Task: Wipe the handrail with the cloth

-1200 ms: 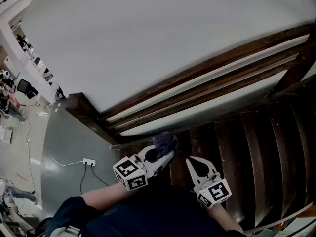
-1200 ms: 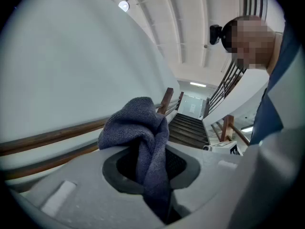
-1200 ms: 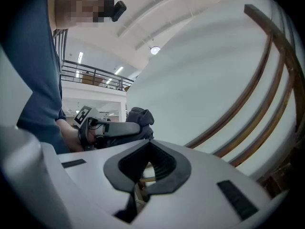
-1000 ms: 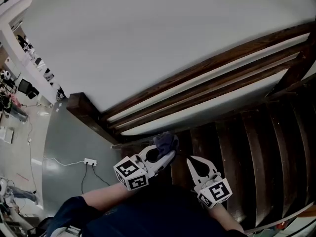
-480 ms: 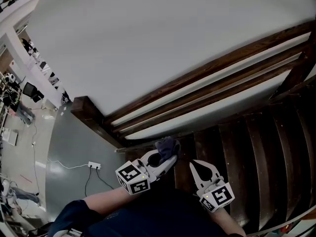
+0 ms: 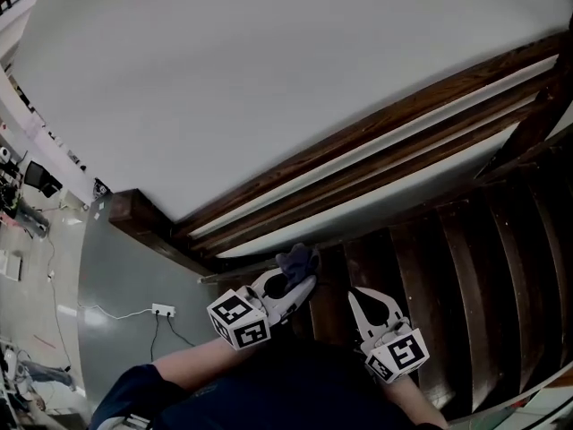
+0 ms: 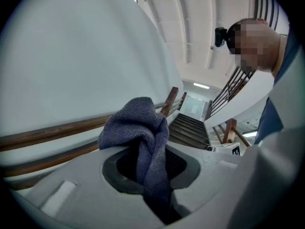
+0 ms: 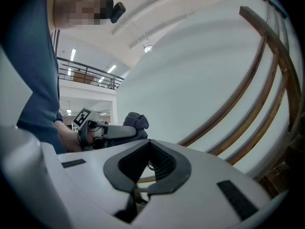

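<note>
The left gripper [image 6: 302, 279] is clamped on a bunched blue-grey cloth [image 6: 297, 261], which sticks out past its tips close to the near, lower end of the dark wooden handrail [image 6: 376, 125] running along the white wall [image 6: 269, 61]; whether the cloth touches the wood cannot be told. To its right, the right gripper [image 6: 357, 296] hovers over the dark stairs [image 6: 466, 267], pinched closed with nothing in it.

Even indoor light, dim stairs, fisheye warping, dark vignetted corners
</note>
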